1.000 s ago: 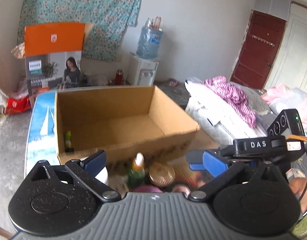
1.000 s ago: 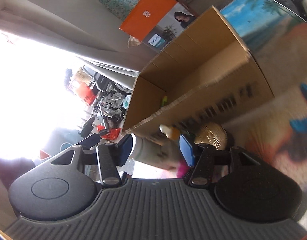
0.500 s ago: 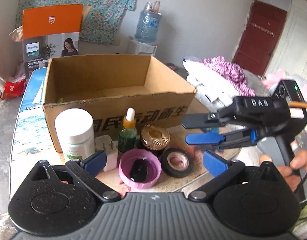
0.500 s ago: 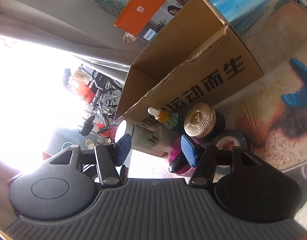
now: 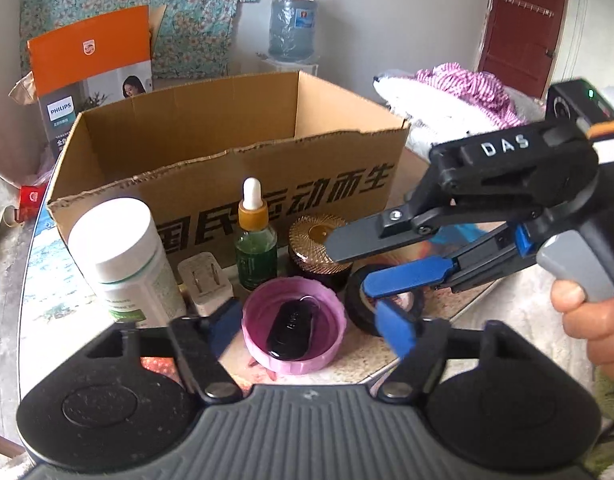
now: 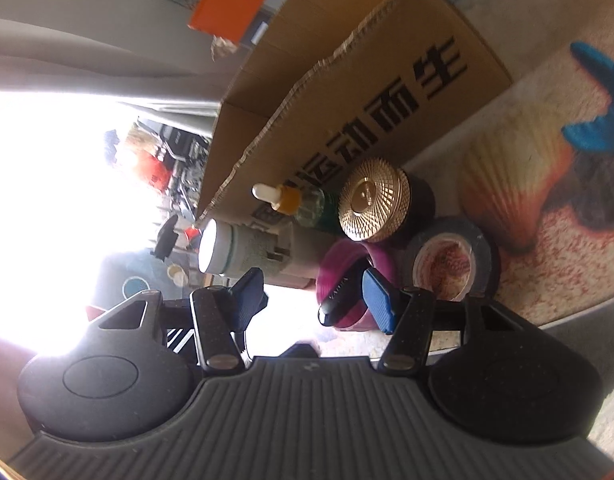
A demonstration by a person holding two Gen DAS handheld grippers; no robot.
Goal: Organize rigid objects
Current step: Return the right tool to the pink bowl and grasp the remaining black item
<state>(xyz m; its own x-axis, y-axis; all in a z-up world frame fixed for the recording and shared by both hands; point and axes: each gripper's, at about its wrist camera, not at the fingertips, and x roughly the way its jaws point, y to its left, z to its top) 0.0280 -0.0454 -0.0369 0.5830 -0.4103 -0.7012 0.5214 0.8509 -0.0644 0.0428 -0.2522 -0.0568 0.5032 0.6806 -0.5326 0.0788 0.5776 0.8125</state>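
Behind everything stand a pale wall, a floral cloth and a dark red door, and in front of them a printed table (image 5: 47,280) carries the cardboard box (image 5: 227,152), open at the top. Both cameras have sunk from looking down into the box to looking at the row of small things before its front wall, so the hands have come down to picking height. From left to right stand a white tub (image 5: 123,256), a white plug adapter (image 5: 205,282), a green dropper bottle (image 5: 255,240), a gold-lidded jar (image 5: 319,240) and a black tape roll (image 5: 391,300), with a pink cap (image 5: 295,324) holding a black key fob (image 5: 293,330) nearest. The left gripper (image 5: 307,330) has just been closing, its pads now flanking the cap without pressing it. The right gripper (image 5: 371,264), half open and holding nothing, hovers over the tape roll. I judge the cap goes into the box next.
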